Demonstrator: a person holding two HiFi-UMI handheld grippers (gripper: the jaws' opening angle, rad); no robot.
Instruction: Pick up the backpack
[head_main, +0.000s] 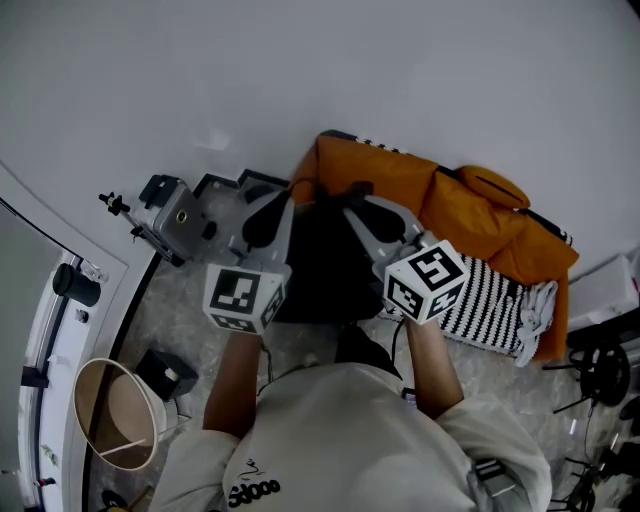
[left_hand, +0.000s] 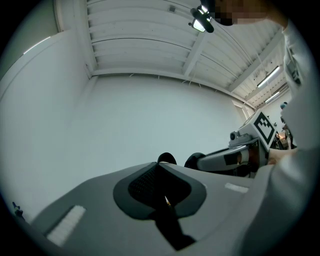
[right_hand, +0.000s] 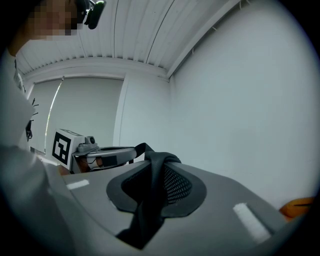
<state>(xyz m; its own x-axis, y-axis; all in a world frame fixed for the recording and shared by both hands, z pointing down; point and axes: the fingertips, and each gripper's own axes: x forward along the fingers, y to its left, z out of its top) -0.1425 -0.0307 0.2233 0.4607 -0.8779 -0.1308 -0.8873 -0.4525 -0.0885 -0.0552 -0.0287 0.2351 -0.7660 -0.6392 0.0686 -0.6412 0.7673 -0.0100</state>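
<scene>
**Desk:** Where is the backpack hanging?

**Me:** I'm seeing the backpack (head_main: 320, 265) hanging as a black mass between my two claws, just in front of the person's chest and close to the white wall (head_main: 300, 70). The left gripper (left_hand: 157, 164) is pinching a thin strap (left_hand: 169, 225) with its jaws almost together. The right gripper (right_hand: 157, 157) is clamping a thick strap (right_hand: 150, 200) that is folding over its tips.

**Desk:** What is crowding it?

**Me:** An orange couch (head_main: 470, 215) is standing right behind it, with a striped cloth (head_main: 490, 300) lying over its right part. To the left a grey box (head_main: 180, 215) is sitting on the floor, and nearer me there is a round bin (head_main: 115, 415). Black stands (head_main: 600, 370) are poking in at the right edge.

**Desk:** What are you struggling to see?

**Me:** The bag's lower end is disappearing behind the person's shirt (head_main: 340, 440), so I cannot tell whether it is clear of the floor. Both gripper views are facing wall and ceiling (left_hand: 150, 35), catching only the straps. Black on black, the bag's pockets and zips are blurring together.
</scene>
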